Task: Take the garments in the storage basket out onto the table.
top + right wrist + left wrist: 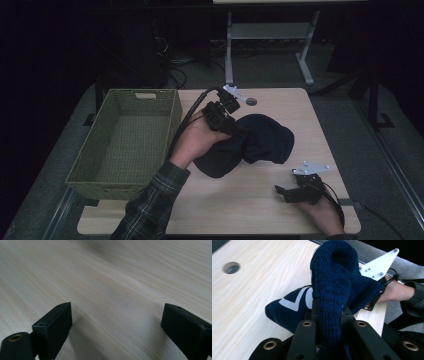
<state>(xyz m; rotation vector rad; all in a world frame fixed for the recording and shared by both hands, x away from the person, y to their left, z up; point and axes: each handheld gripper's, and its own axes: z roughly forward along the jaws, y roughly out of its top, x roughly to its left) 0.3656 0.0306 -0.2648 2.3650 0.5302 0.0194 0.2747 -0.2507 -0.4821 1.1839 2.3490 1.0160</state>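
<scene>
Two hand-held grippers are in play on the surface [260, 200]. Nearest me, my right hand-held gripper [283, 192] rests close to the front right corner with its jaws spread wide over bare wood, gripping nothing; in the right gripper view both black jaws stand well apart above the grain. Farther in, around the middle of the surface, the navy knit hat [260, 142] lies in a heap, part of it resting on the wood and part bunched up. My left hand-held gripper [329, 315] is clamped narrow on a fold of that hat; in the left gripper view the knit runs up between the jaws. Beyond, overhanging the left edge, sits the green basket [172, 122], apart from the hat.
</scene>
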